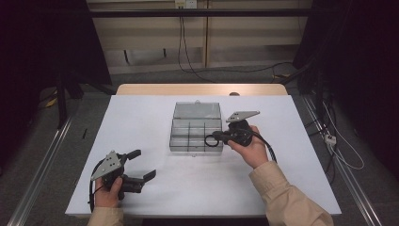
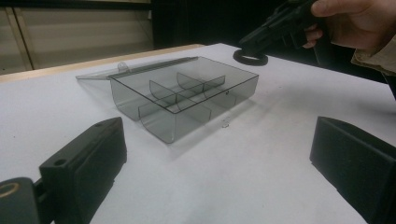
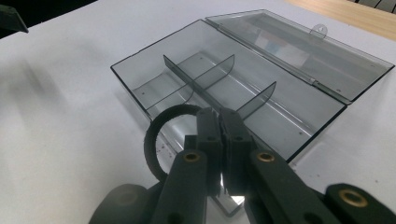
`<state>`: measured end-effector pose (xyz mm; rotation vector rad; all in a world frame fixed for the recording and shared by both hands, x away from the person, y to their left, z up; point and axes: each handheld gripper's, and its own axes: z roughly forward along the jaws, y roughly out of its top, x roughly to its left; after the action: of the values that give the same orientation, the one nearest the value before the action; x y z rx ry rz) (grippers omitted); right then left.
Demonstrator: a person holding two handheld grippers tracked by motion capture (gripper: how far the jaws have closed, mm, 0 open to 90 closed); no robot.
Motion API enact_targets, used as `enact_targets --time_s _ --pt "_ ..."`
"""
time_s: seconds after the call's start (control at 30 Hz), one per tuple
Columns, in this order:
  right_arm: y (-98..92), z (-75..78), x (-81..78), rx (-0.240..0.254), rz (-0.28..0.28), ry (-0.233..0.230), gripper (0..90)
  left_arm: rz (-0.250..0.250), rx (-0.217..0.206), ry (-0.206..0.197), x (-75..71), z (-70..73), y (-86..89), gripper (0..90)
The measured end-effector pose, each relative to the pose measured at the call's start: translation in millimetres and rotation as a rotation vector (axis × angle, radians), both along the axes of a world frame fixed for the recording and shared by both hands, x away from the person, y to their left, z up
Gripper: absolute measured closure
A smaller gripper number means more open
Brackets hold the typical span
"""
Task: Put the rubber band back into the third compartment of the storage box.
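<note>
A smoky clear compartment box [image 1: 195,132] lies in the middle of the white table with its lid [image 1: 197,110] folded back flat. Its dividers [image 3: 205,74] split it into several empty bins. My right gripper [image 1: 219,137] hovers at the box's right edge, shut on a black rubber ring [image 1: 211,140]. In the right gripper view the ring [image 3: 148,140] hangs from the closed jaws [image 3: 219,116] just over the box's near rim [image 3: 159,46]. My left gripper [image 1: 143,164] rests at the front left of the table, open and empty, and looks toward the box [image 2: 187,98] between its wide-spread jaws [image 2: 219,168].
The white sheet [image 1: 141,117] covers the table, with a wooden edge [image 1: 202,89] at the far side. A person's right hand [image 2: 355,23] holds the far gripper [image 2: 275,32] with the ring [image 2: 251,57]. Cables lie on the floor beyond the table.
</note>
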<state>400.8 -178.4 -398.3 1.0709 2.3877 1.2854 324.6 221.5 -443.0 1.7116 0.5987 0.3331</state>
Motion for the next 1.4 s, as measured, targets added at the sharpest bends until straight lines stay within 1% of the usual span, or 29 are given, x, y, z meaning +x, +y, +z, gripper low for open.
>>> enact_targets --time_s 0.5,0.7,0.8,1.07,1.4 --pt "-2.3 3.1 10.0 -0.012 -0.021 -0.012 88.2 0.000 0.000 0.000 0.1 0.0 0.5 3.4" --pt "-2.0 3.7 13.0 -0.030 -0.019 -0.014 88.2 -0.001 -0.001 0.000 0.2 -0.2 0.7 3.5" --pt "-2.4 2.6 15.0 -0.020 -0.021 -0.010 88.1 -0.001 -0.001 0.001 0.2 -0.1 0.6 3.5" --pt "-3.5 0.3 20.2 -0.017 -0.034 -0.006 88.2 -0.001 -0.001 0.000 0.3 -0.2 0.7 3.4" --pt "-5.1 -2.9 26.1 -0.024 -0.053 -0.007 88.2 -0.001 -0.002 0.001 0.3 -0.2 0.8 3.5"
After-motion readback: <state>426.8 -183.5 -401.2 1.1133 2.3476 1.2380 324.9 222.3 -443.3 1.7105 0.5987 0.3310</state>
